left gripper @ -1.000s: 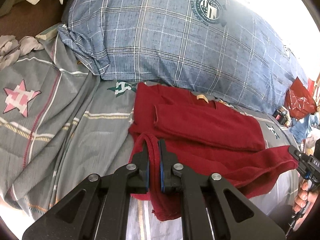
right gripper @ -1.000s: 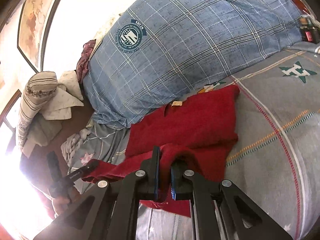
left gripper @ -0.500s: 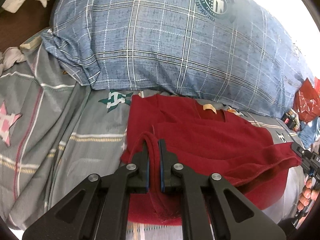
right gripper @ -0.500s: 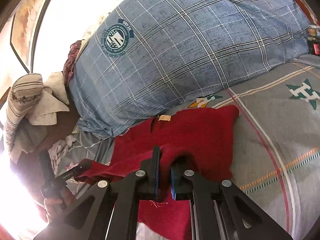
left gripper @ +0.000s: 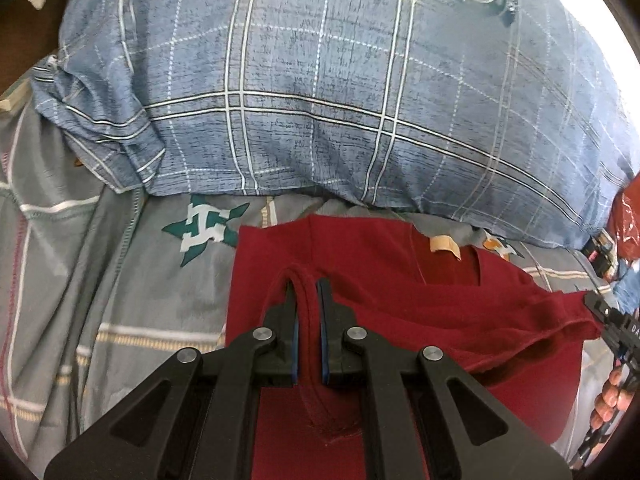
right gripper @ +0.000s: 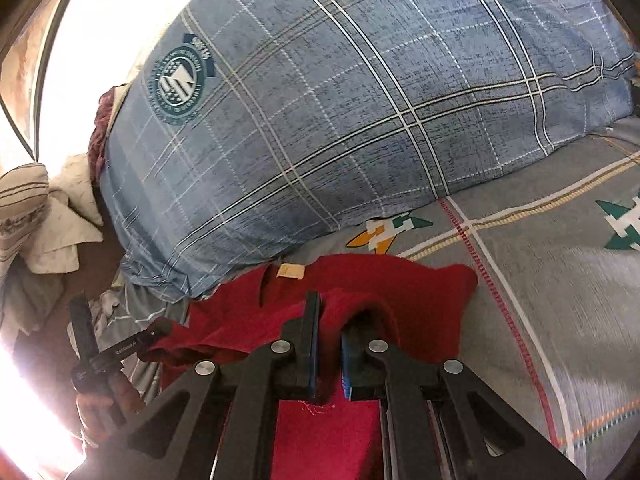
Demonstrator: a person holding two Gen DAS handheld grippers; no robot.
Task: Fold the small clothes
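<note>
Both tongs, left gripper (left gripper: 307, 292) and right gripper (right gripper: 330, 312), clamp my red garment's (left gripper: 400, 264) hem, carried closer to the blue pillow (left gripper: 340, 80).

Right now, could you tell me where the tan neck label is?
In the left wrist view, the tan neck label sits inside the red garment's collar, just below the blue plaid pillow.

Fuzzy red cloth garment (left gripper: 400, 312), matt

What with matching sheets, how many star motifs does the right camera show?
2: one star motif above the red garment, another at the right edge; others may be hidden.
</note>
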